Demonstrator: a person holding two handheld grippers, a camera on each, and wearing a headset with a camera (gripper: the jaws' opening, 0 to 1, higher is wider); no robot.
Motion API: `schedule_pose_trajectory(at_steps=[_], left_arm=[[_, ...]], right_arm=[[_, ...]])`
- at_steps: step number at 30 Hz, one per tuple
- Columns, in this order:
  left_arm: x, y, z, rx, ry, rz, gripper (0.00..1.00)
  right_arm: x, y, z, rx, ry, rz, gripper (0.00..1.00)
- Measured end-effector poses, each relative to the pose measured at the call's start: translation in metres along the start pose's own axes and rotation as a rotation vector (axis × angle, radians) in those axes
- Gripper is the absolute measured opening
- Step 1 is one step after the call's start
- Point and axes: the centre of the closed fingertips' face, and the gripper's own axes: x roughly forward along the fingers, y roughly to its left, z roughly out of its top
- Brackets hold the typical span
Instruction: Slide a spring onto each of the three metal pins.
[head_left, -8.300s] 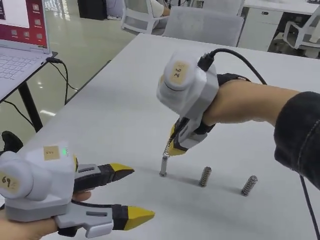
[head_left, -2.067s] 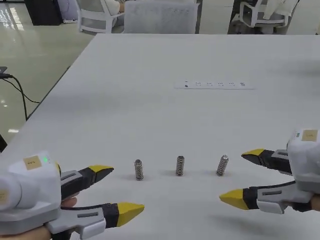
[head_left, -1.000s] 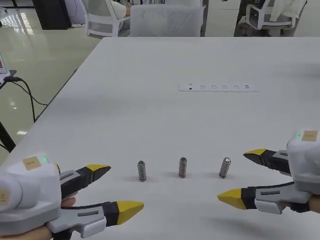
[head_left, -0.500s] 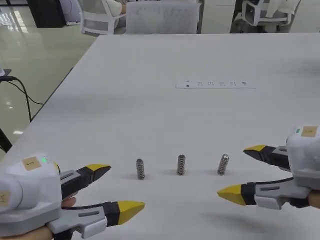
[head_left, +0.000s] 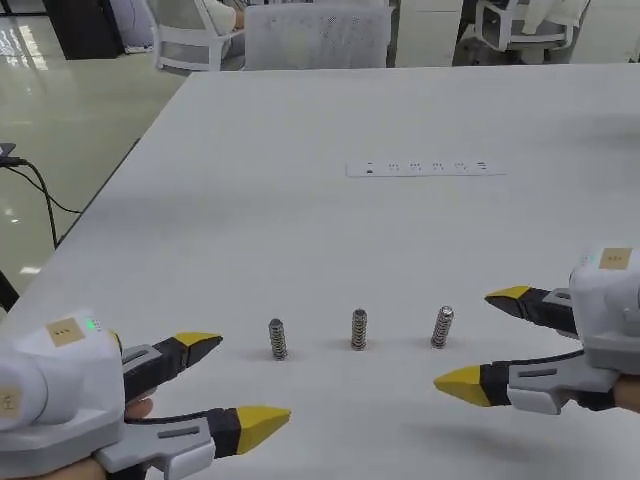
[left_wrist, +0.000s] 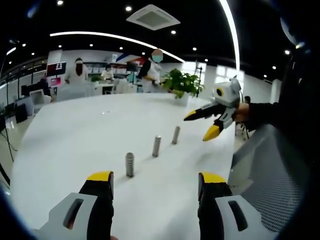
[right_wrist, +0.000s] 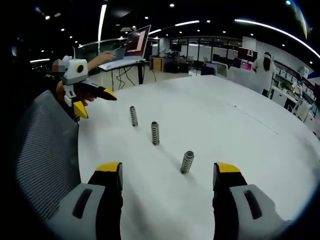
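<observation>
Holding my left hand-held gripper (head_left: 250, 380) toward the near-left corner of the flat white surface (head_left: 300, 230), I have its yellow-tipped jaws spread wide with nothing between them. My right hand-held gripper (head_left: 465, 338), toward the near-right corner, is likewise spread and empty.

Between the 2, in a row along the near edge, stand 3 short grey metal pins: the left pin (head_left: 277, 339), the middle pin (head_left: 359, 329) and the right pin (head_left: 442, 327). Each wears a coiled steel spring (left_wrist: 130, 165) from its base nearly to its rounded top. The right pin looks slightly tilted; the other 2 stand upright.

I judge the task finished: every spring I can see sits on a pin, 3 on 3, so nothing seems left to fit. The pins stand directly on the bare surface, apart from each other, and are themselves the sole holders. A long white power strip (head_left: 425, 168) lies well apart, toward the far edge.
</observation>
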Motion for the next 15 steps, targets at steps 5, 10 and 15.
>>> schedule_pose_trajectory(at_steps=[5, 10, 15], left_arm=[[0.0005, -0.0004, -0.0015, 0.001, 0.006, -0.004, 0.64], [0.0011, -0.0007, -0.0025, 0.0, 0.01, -0.005, 0.64], [0.0011, -0.0009, -0.0029, -0.001, 0.014, -0.004, 0.64]], right_arm=[[0.0001, -0.0009, -0.001, 0.001, 0.001, -0.001, 0.73], [0.0004, -0.0003, -0.0009, 0.001, 0.002, 0.001, 0.73], [0.0009, 0.0003, -0.0013, -0.002, 0.004, 0.004, 0.73]])
